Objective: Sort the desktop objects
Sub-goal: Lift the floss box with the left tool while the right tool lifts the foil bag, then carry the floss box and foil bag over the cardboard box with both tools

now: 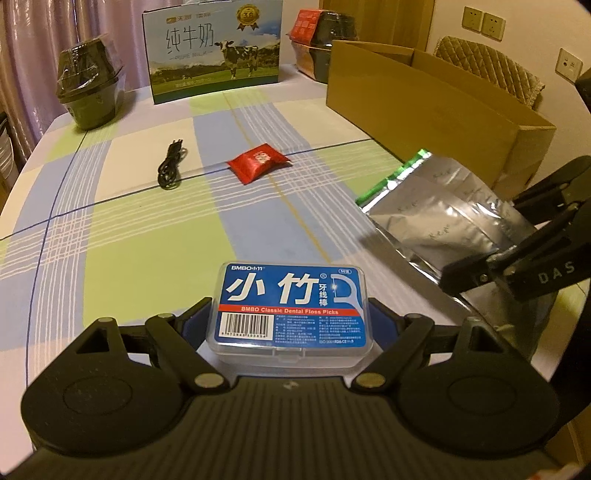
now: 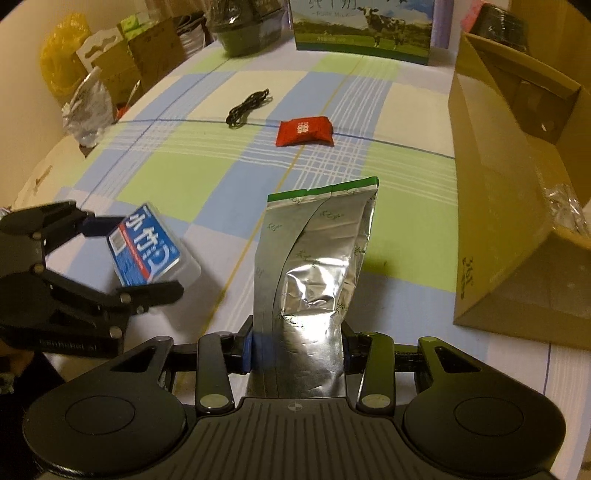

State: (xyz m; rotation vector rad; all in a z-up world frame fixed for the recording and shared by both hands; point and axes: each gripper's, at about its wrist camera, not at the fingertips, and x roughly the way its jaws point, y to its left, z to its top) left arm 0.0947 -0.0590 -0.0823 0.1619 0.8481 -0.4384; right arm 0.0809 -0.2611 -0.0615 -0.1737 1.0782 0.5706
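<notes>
You face a table (image 1: 122, 229) under a checked cloth. Behind its far edge hangs a curtain (image 1: 48, 33); right of that, a cream wall carries sockets (image 1: 484, 23) above a quilted chair back (image 1: 491, 70). Warm dim light.

Two low forward views, shared tablecloth (image 1: 147, 229)

Floss box (image 1: 290, 308) held flat; foil pouch (image 2: 314, 266) held, above bench; red packet (image 1: 257, 161), black cable (image 1: 170, 164) lying mid-bench.

Background clutter around the checked tablecloth (image 1: 140, 236)

A milk carton box (image 1: 214, 51) stood at the far edge, wall sockets (image 1: 484, 24) sat behind, and a yellow bag (image 2: 61, 59) lay beside the table.
</notes>
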